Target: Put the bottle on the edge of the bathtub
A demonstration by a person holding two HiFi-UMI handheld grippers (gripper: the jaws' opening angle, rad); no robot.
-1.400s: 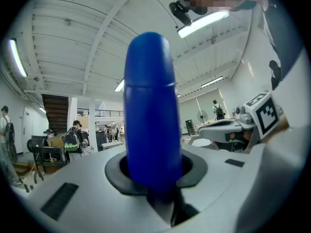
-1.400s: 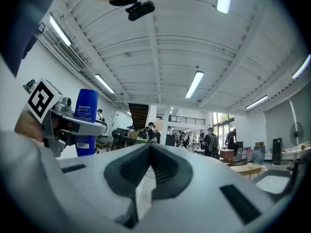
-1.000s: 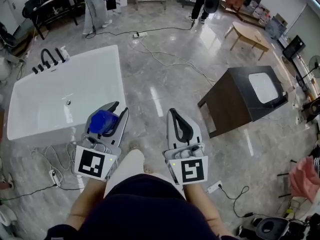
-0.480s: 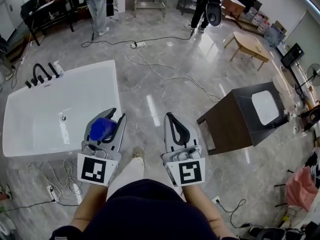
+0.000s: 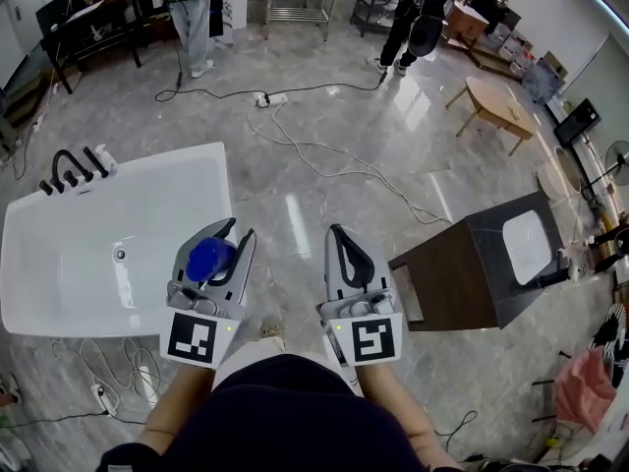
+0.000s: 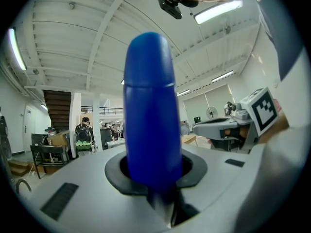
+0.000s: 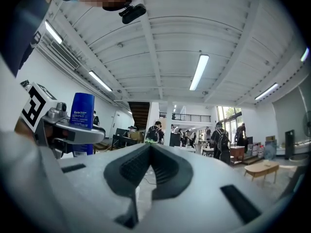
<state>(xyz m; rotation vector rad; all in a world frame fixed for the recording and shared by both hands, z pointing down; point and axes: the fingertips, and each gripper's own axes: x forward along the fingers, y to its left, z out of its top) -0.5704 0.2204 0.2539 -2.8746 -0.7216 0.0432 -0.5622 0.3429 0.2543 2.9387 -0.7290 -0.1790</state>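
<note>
The left gripper (image 5: 229,230) clamps its smooth grey plastic jaws on a glossy blue bottle (image 5: 209,260), a round-topped cylinder. The bottle is held in the air by the rim of the white rectangular bathtub (image 5: 147,214), which lies at its 9 o'clock. At 3 o'clock the right gripper (image 5: 337,232) is closed on nothing, its ribbed black pads meeting. From above, the jaws hide the bottle's lower body.

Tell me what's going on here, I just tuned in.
A person holds a gripper in each hand. The left gripper is clamped on an upright blue bottle. The right gripper is shut and empty. The white bathtub sits on the floor to the left, and the bottle is not yet on its edge.
</note>
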